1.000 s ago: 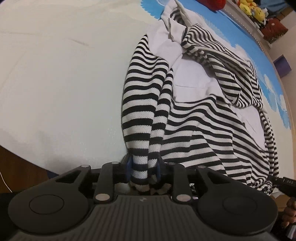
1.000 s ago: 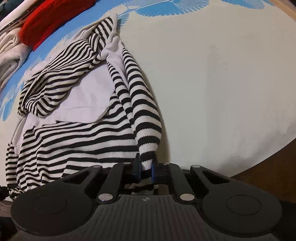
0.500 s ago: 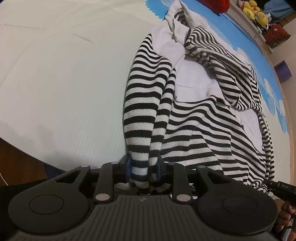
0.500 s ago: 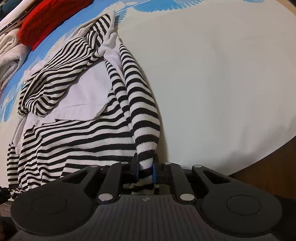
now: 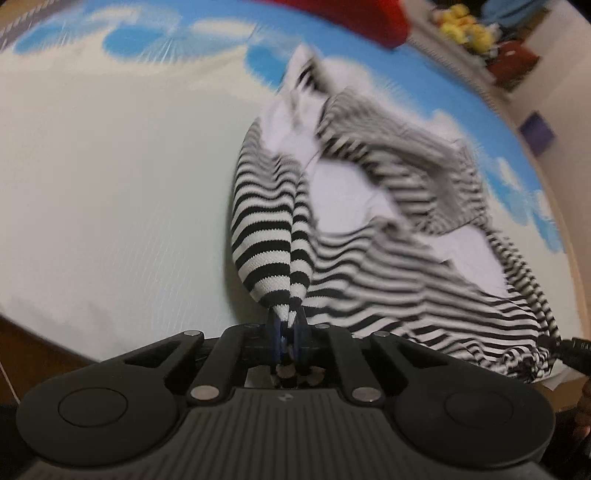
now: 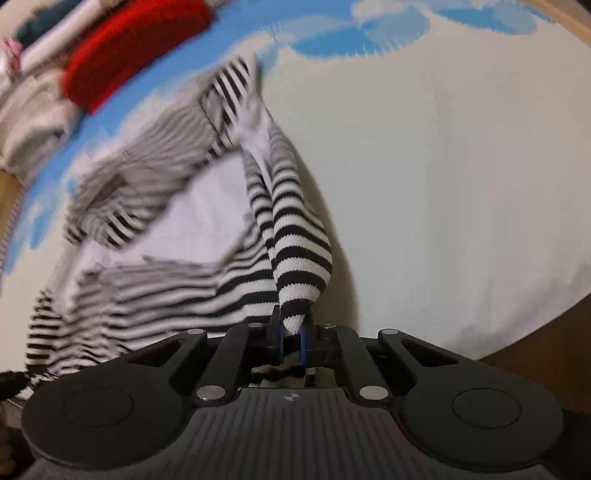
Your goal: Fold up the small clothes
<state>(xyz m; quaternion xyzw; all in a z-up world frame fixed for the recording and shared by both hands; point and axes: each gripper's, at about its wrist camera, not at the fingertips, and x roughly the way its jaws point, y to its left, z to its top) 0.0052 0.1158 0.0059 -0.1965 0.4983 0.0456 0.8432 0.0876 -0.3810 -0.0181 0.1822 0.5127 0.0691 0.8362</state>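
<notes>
A black-and-white striped top (image 5: 266, 229) with white panels lies crumpled on the pale bed sheet (image 5: 110, 184). My left gripper (image 5: 287, 328) has its jaws closing tight on the bunched lower left corner of the top, and the cloth rises taut from the pads. In the right wrist view the same striped top (image 6: 299, 251) hangs from my right gripper (image 6: 291, 332), whose jaws are closing on the lower right corner. Both corners are lifted off the sheet (image 6: 443, 184). Much of the top is blurred by motion.
A red garment (image 6: 129, 48) and folded pale clothes (image 6: 29, 122) lie at the far end on the blue-patterned cover. Yellow plush toys (image 5: 465, 26) sit beyond the bed. The wooden bed edge (image 5: 29, 347) runs close below both grippers.
Both grippers have risen, pulling the top's lower corners up and stretching the cloth. The left jaws have narrowed from a loose hold to a tight pinch on the fabric.
</notes>
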